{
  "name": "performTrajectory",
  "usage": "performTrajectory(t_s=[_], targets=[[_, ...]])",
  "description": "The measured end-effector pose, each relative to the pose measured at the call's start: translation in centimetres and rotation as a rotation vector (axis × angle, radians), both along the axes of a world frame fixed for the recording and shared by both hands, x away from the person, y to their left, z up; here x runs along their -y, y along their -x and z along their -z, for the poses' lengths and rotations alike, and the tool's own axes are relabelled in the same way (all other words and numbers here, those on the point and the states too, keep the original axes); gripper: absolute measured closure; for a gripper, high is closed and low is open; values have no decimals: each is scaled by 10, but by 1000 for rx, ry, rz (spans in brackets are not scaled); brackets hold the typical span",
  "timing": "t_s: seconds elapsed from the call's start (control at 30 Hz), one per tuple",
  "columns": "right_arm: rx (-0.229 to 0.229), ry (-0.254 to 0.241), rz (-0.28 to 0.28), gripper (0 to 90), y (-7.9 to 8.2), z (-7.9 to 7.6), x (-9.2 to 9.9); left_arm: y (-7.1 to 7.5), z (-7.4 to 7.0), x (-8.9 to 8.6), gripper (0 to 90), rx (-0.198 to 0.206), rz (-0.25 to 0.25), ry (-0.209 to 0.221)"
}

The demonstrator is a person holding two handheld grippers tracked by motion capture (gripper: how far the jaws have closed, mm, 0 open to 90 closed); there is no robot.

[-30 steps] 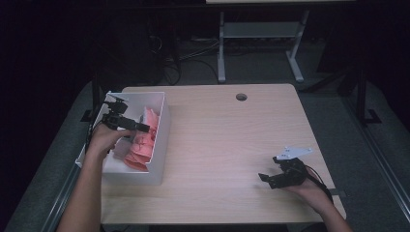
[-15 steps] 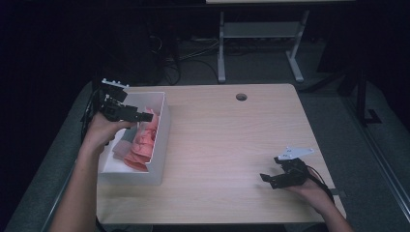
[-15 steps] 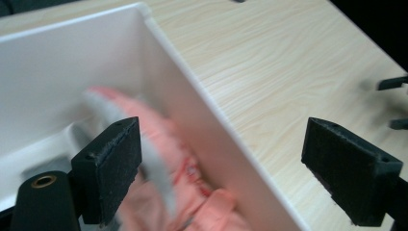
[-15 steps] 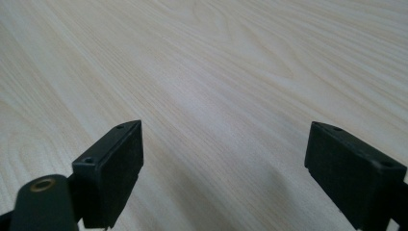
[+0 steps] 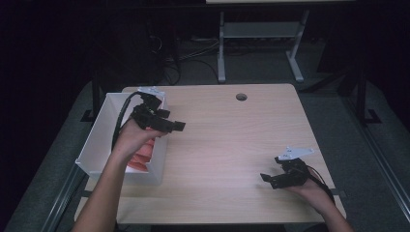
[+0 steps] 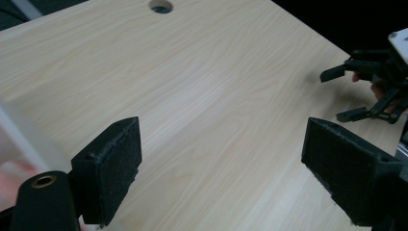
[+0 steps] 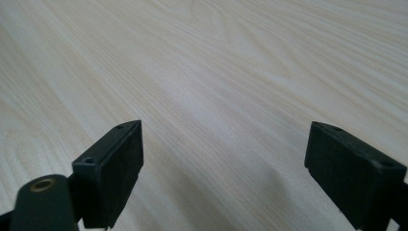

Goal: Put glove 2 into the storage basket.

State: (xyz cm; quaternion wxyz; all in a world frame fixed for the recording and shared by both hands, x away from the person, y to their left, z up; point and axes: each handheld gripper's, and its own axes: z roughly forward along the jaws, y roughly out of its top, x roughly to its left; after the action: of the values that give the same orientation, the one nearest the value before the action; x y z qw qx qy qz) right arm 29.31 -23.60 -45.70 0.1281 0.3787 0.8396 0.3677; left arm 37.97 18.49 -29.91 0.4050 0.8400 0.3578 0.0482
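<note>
My left gripper (image 5: 171,121) hangs open above the right wall of a white box (image 5: 99,137), its jaws pointing right over the wooden table (image 5: 227,140). In the left gripper view the left gripper (image 6: 223,139) has its jaws wide apart with nothing between them, and the box's rim (image 6: 21,142) shows at the left. Pink-red pieces (image 5: 142,157) lie in the box, partly hidden by the person's hand. My right gripper (image 5: 270,170) rests low near the table's front right corner. In its own view the right gripper (image 7: 223,134) stands open over bare wood.
A round cable hole (image 5: 241,96) sits near the table's far edge. The box stands on the table's left side. A desk frame (image 5: 261,43) and cables (image 5: 188,48) lie on the dark floor beyond the table.
My left gripper has risen from over the box and swung right, past the box's right wall, with nothing in it. The right gripper has stayed put.
</note>
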Motion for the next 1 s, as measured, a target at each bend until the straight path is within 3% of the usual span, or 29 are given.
performTrajectory(t_s=[0.13,0.4,0.47,0.53,0.57,0.63,1.0], targets=[[-1,-1,-2,130,0,0,0,5,9,17,136,2,27,6],[-3,1,-4,130,0,0,0,20,39,51,137,-8,109,-22],[-5,3,-2,131,1,0,0,23,48,57,137,-3,132,-36],[-4,1,-1,131,1,0,0,28,50,62,137,39,147,-100],[-4,1,0,131,1,0,0,31,51,66,137,54,156,-105],[-3,1,1,131,1,0,0,34,54,70,138,39,167,-53],[-7,5,2,132,1,1,1,48,92,92,138,37,207,-53]])
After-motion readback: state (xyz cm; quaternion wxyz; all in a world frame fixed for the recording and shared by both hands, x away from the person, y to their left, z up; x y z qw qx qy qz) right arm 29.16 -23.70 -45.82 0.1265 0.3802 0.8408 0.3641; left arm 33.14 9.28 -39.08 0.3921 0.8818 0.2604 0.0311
